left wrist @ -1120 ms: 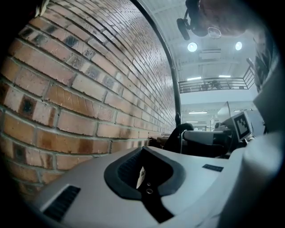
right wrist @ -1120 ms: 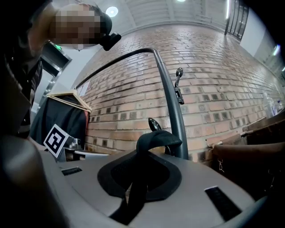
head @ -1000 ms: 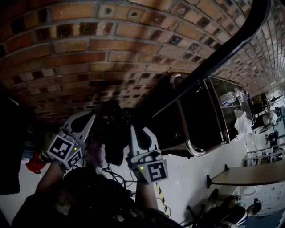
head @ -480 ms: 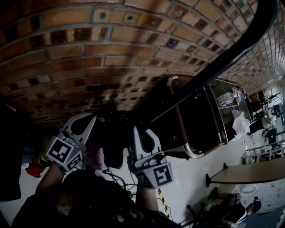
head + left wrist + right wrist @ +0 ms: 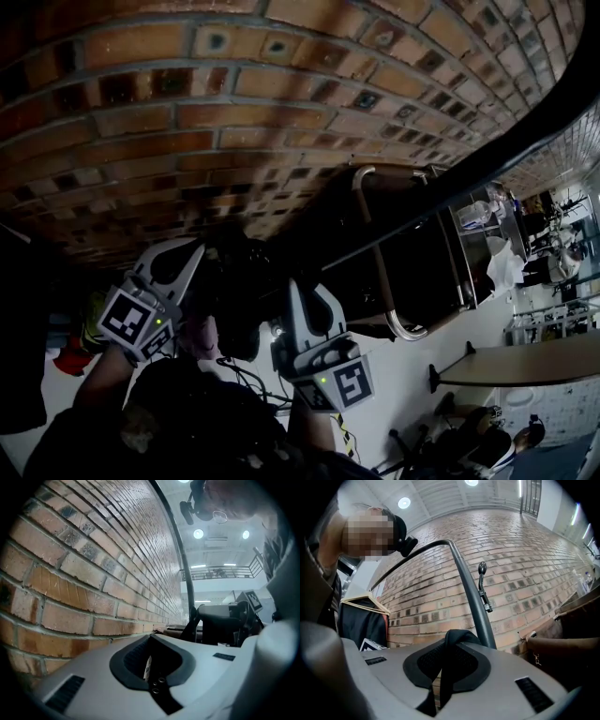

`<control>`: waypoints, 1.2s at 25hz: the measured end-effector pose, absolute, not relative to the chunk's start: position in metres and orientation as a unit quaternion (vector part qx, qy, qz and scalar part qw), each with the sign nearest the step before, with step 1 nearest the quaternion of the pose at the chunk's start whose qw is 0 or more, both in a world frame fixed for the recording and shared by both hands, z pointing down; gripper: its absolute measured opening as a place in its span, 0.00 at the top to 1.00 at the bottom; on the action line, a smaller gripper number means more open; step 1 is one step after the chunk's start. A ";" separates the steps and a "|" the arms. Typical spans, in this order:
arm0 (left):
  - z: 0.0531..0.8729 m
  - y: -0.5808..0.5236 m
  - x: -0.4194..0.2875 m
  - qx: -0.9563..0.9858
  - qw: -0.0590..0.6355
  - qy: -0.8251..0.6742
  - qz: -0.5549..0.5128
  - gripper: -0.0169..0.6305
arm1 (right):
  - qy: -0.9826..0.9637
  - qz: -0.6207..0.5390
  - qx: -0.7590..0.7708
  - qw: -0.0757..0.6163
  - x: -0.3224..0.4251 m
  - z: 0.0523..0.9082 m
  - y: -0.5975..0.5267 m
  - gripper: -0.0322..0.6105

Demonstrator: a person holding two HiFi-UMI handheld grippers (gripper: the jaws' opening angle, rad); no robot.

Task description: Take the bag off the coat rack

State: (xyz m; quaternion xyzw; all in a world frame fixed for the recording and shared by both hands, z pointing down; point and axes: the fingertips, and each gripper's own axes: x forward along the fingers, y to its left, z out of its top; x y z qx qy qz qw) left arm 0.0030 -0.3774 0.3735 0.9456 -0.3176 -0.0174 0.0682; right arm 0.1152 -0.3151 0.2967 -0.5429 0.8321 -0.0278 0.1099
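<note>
My right gripper (image 5: 447, 660) is shut on a black strap (image 5: 451, 641), which loops up out of its jaws just in front of the coat rack's dark pole (image 5: 471, 597). A brown bag body (image 5: 574, 651) with a metal clasp hangs to the right of it. In the head view the bag is a dark mass (image 5: 239, 291) between my left gripper (image 5: 187, 258) and my right gripper (image 5: 298, 292), below the rack's pole (image 5: 441, 178). The left gripper (image 5: 150, 665) is level beside the brick wall, jaws together, with only a thin pale sliver in the slit.
The brick wall (image 5: 234, 112) stands close in front. A wooden hanger with a dark garment (image 5: 365, 609) hangs to the left, and a rack hook (image 5: 483, 581) sticks out from the pole. To the right stand a dark metal-framed cart (image 5: 412, 272) and a table (image 5: 525, 366).
In the head view the right gripper, still on the strap, has shifted toward the lower right and rolled a little. The left gripper has hardly moved.
</note>
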 end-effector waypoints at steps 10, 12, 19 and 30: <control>0.367 -0.387 0.007 0.950 0.063 -0.306 -0.023 0.93 | 0.854 0.003 -0.506 0.122 0.092 0.255 -0.322 0.91; 0.362 -0.387 0.006 0.950 0.059 -0.306 -0.023 0.93 | 0.859 -0.002 -0.495 0.130 0.085 0.248 -0.324 0.91; 0.346 -0.387 -0.005 0.945 0.055 -0.320 -0.036 0.93 | 0.886 0.005 -0.443 0.137 0.052 0.231 -0.318 0.91; 0.342 -0.356 -0.034 0.933 0.045 -0.355 -0.038 0.93 | 0.903 -0.031 -0.395 0.168 0.032 0.240 -0.282 0.91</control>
